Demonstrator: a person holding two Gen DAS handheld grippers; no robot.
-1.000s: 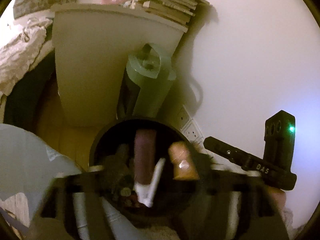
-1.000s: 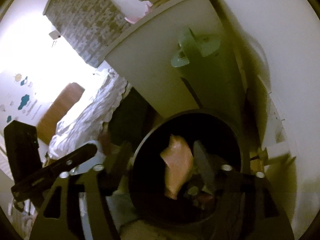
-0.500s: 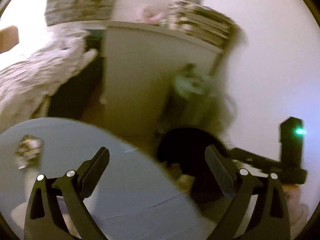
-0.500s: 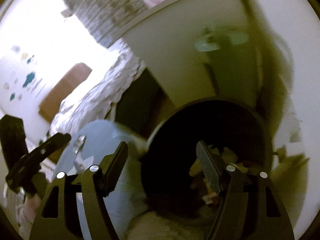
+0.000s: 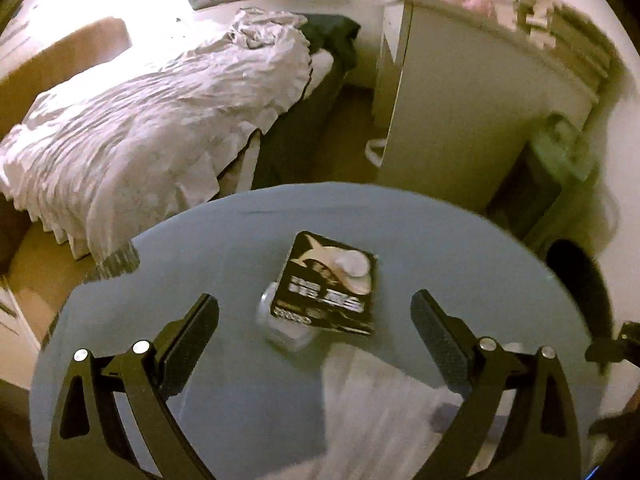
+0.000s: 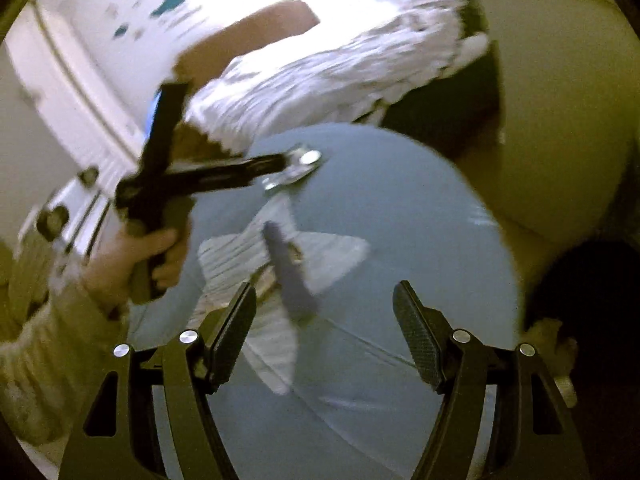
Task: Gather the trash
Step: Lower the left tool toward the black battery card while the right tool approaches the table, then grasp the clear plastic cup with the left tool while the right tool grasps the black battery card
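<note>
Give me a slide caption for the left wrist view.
Open left gripper above a blue round table with a black shark packet.

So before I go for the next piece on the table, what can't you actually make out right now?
- Black bin: left wrist view shows only a dark edge past the blue table; contents hidden.
- Clear item: mostly under the black card; identity unclear.
- Dark object on the white paper: motion blur in the right wrist view; cannot tell what it is.
- Card lettering: too blurred to read.
</note>
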